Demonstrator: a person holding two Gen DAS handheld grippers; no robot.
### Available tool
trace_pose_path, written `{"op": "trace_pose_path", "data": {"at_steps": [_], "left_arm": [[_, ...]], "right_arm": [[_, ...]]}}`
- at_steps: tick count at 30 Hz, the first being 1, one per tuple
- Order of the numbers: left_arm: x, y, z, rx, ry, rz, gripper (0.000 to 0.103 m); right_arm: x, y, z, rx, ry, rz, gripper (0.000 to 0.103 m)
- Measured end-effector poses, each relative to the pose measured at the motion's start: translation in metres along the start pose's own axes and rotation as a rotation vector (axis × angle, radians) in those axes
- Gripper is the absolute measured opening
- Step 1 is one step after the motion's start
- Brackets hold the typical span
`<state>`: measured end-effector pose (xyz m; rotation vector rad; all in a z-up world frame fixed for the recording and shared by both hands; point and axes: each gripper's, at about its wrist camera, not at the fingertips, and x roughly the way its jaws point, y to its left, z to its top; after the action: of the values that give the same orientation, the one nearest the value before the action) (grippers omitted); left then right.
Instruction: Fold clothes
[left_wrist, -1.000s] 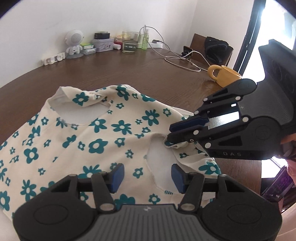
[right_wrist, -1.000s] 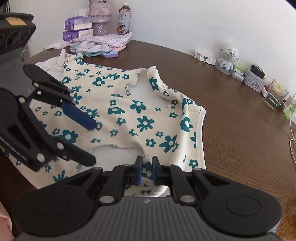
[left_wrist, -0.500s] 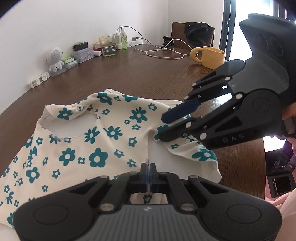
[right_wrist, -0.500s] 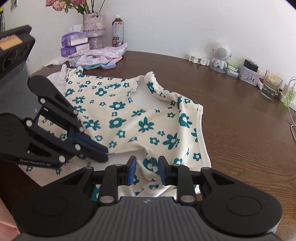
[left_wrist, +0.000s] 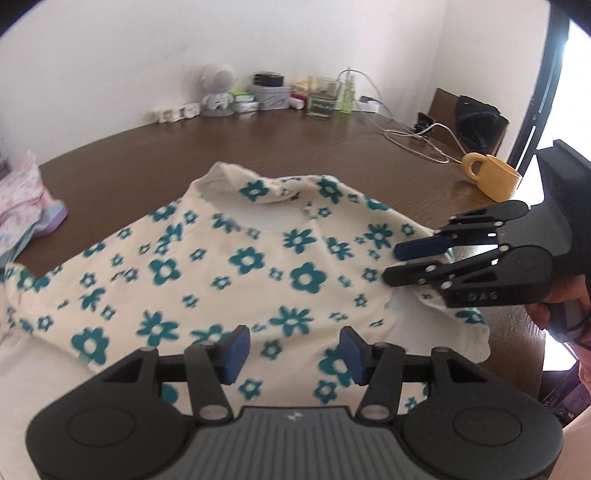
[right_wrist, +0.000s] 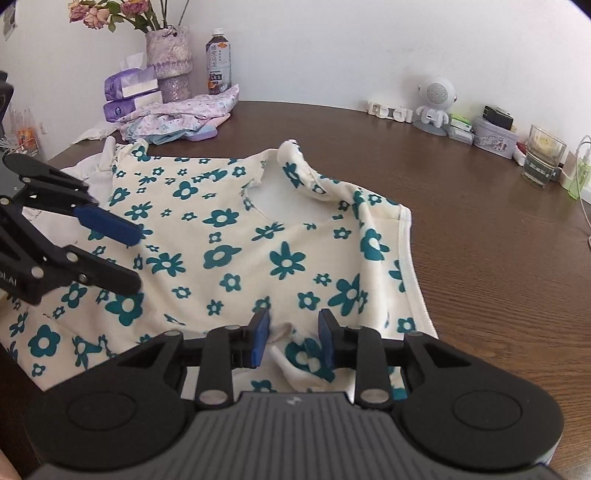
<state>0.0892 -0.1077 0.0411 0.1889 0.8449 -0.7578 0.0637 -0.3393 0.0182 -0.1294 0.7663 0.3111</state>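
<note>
The cream floral top (right_wrist: 258, 254) is lying flat on the brown surface (right_wrist: 498, 258); the left tongs (left_wrist: 291, 349) are opening above it, gripping nothing; the right tongs (right_wrist: 293, 338) are opening around its bunched sleeve edge.

Cream shirt (right_wrist: 258, 236) (teal flowers), brown table (right_wrist: 498, 258)
</note>
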Motion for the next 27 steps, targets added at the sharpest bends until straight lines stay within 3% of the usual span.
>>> {"op": "trace_pose_path", "data": {"at_steps": [4,8,11,15,20,25,27], "left_arm": [[-0.009,0.011,-0.016,-0.023,0.004,-0.009,0.052],[-0.016,0.013,-0.027,-0.017,-0.009,-0.014,0.052],[-0.023,0.014,-0.032,-0.018,-0.007,-0.018,0.053],[-0.043,0.021,-0.043,-0.056,-0.023,-0.007,0.055],[-0.075,0.030,-0.061,-0.102,-0.058,0.052,0.067],[-0.091,0.036,-0.081,-0.116,-0.020,0.098,0.068],[-0.094,0.034,-0.088,-0.106,-0.002,0.091,0.068]], "right_arm": [[-0.007,0.004,0.003,0.053,-0.030,0.014,0.032],[-0.013,0.035,0.011,0.008,-0.071,0.141,0.032],[0.000,0.049,0.009,-0.053,-0.008,0.106,0.032],[-0.008,0.042,0.004,0.001,0.000,0.082,0.033],[-0.041,0.050,-0.010,0.036,-0.011,0.164,0.033],[-0.046,0.059,-0.022,0.040,0.033,0.174,0.032],[-0.043,0.061,-0.027,0.049,0.055,0.173,0.028]]}}
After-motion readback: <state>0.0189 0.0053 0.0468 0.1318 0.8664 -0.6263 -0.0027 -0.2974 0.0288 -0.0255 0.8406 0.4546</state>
